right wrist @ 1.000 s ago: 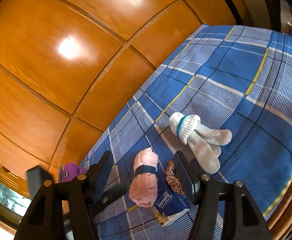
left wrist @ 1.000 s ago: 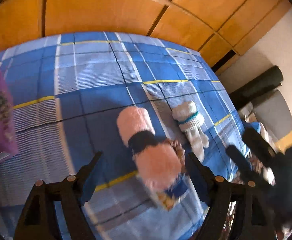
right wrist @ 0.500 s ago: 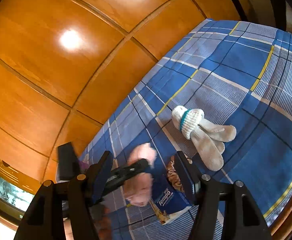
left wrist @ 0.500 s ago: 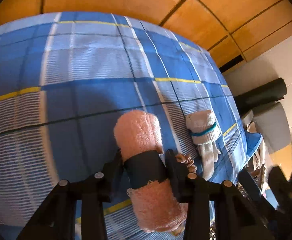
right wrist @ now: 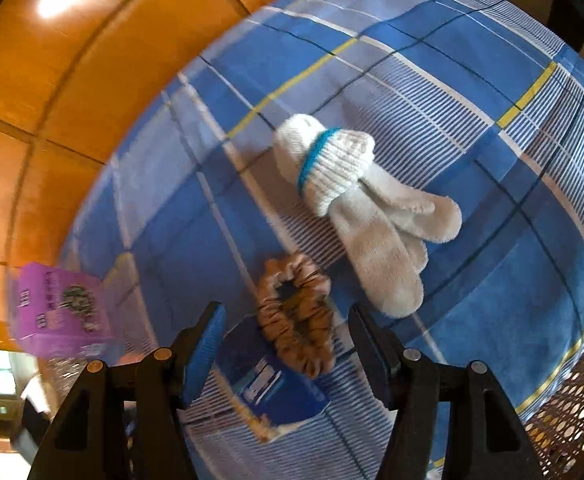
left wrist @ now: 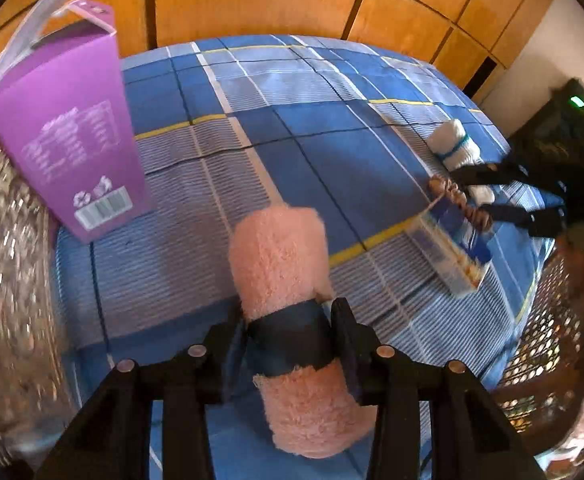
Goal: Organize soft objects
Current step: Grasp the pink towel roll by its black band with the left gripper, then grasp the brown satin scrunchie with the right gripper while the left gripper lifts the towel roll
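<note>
Clearly the left gripper (left wrist: 287,344) had just closed on the pink rolled towel (left wrist: 279,256), clamped at its dark band low in the frame, above the blue checked cloth (left wrist: 332,152). The right gripper (right wrist: 287,344) hung unclenched over the brown scrunchie (right wrist: 296,312), which lay partly on a blue packet (right wrist: 267,384), possibly tissues. Next move, I judged: carry the towel off, then pinch the scrunchie.

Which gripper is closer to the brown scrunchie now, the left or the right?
Right. The right gripper hangs over the brown scrunchie, jaws open around it. The left gripper is farther off, gripping the pink towel roll.
</note>
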Available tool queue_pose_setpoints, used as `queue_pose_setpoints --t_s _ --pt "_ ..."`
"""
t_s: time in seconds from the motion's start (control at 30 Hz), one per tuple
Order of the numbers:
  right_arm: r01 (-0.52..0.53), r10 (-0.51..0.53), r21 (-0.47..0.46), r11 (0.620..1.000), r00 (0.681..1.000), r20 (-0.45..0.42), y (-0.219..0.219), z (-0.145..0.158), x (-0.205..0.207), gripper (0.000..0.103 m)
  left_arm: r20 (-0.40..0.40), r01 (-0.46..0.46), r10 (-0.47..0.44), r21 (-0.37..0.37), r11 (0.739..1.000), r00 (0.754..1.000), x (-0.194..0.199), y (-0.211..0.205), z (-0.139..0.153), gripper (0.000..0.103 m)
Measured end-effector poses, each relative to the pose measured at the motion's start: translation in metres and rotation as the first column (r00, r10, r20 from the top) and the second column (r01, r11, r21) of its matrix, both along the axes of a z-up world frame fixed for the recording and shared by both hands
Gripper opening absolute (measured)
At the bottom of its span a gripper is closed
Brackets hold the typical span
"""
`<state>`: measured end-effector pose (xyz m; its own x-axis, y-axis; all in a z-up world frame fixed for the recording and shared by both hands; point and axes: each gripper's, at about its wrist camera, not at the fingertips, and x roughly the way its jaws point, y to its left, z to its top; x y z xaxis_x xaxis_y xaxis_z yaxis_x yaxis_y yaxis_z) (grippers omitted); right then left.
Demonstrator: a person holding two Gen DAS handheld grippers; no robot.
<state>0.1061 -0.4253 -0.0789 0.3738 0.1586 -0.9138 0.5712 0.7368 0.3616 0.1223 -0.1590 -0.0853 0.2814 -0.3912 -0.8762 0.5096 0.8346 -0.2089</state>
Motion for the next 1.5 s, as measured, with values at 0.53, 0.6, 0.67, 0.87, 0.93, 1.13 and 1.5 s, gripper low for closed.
queue_pose_setpoints --t_s 0.53,0.6,0.67,0.87,0.93,1.13,1.5 --pt "-0.245 0.268 -0.200 0.949 0.959 0.094 0.058 0.009 0.069 0.012 0.135 -0.004 0.008 -0.028 1.000 0.991 -0.025 0.003 -0.013 0.049" --pt "-0.273 0.295 -0.232 0.934 0.953 0.067 0.065 0.002 0.077 0.012 0.148 -0.003 0.007 -0.026 1.000 0.989 -0.027 0.002 -0.013 0.049" --pt "-0.288 0.302 -0.195 0.938 0.953 0.042 0.062 -0.010 0.076 0.015 0.153 -0.004 0.009 -0.034 0.999 0.988 -0.029 0.003 -0.013 0.047" --pt "-0.210 0.208 0.003 0.978 0.969 0.134 0.039 -0.010 0.069 0.049 0.155 -0.016 0.024 -0.050 0.999 0.988 -0.031 0.005 -0.014 0.047" --pt "-0.226 0.225 -0.008 0.974 0.966 0.125 0.042 -0.010 0.067 0.053 0.155 -0.018 0.026 -0.056 0.998 0.988 -0.032 0.006 -0.014 0.047" --pt "-0.346 0.359 -0.172 0.922 0.932 0.051 0.073 -0.004 0.070 0.049 0.164 -0.022 0.031 -0.055 0.998 0.986 -0.036 0.007 -0.014 0.048" --pt "-0.383 0.390 -0.326 0.864 0.920 -0.047 0.082 -0.005 0.065 0.021 0.112 -0.023 0.025 -0.017 1.000 0.993 -0.027 -0.003 -0.005 0.034"
